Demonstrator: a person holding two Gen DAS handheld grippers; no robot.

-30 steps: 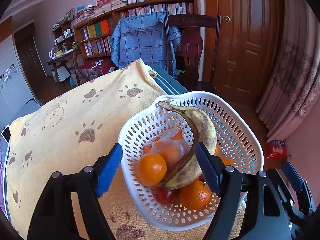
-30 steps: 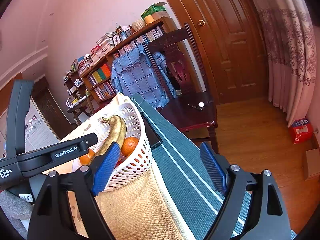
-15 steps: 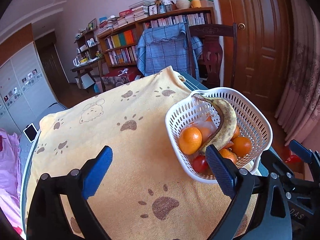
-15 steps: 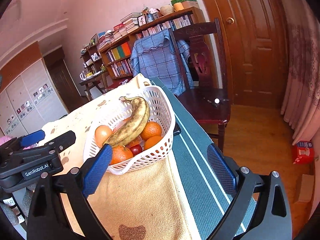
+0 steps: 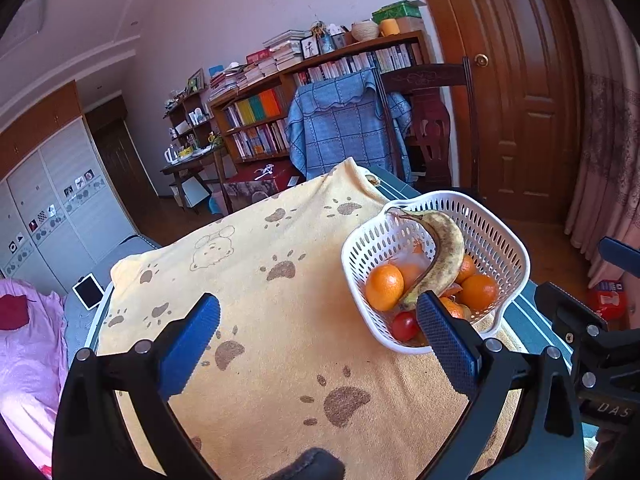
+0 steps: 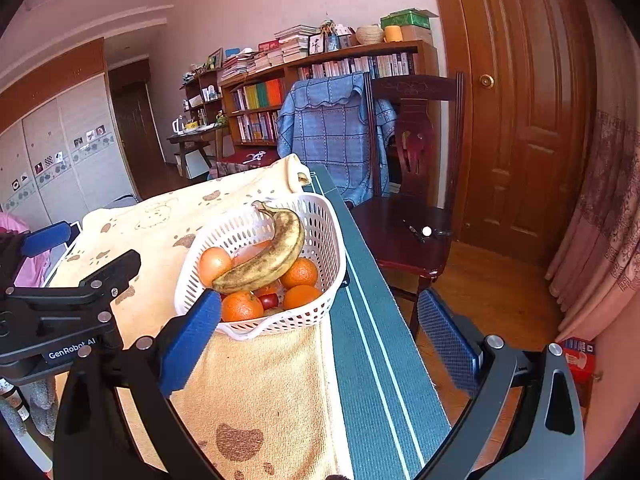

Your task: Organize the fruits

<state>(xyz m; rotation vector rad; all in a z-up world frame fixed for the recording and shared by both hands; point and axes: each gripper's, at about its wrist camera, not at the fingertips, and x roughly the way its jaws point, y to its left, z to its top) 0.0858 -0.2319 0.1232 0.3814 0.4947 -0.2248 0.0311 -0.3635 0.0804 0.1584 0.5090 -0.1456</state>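
A white perforated basket (image 5: pixel 500 216) stands on the yellow paw-print towel (image 5: pixel 260 280), at its right edge. A spotted banana (image 5: pixel 448 248) lies across several oranges (image 5: pixel 384 286) and a small red tomato (image 5: pixel 404 326) inside it. My left gripper (image 5: pixel 318 308) hovers over the towel short of the basket, its jaws opening, nothing between them. In the right wrist view the basket (image 6: pixel 336 240) and banana (image 6: pixel 276 252) lie ahead of my right gripper (image 6: pixel 318 304). Its jaws are opening too, empty, and clear of the basket rim. The left gripper (image 6: pixel 86 250) shows at that view's left.
The towel covers a teal striped table top (image 6: pixel 372 360) whose right edge drops to the wooden floor. A dark wooden chair (image 6: pixel 412 220) with a blue cloth over it stands beyond the basket. Bookshelves and a door lie further back.
Both grippers have drawn back and risen from the basket, and their jaws stand wider. The left one no longer straddles the basket. The right view has rolled level.
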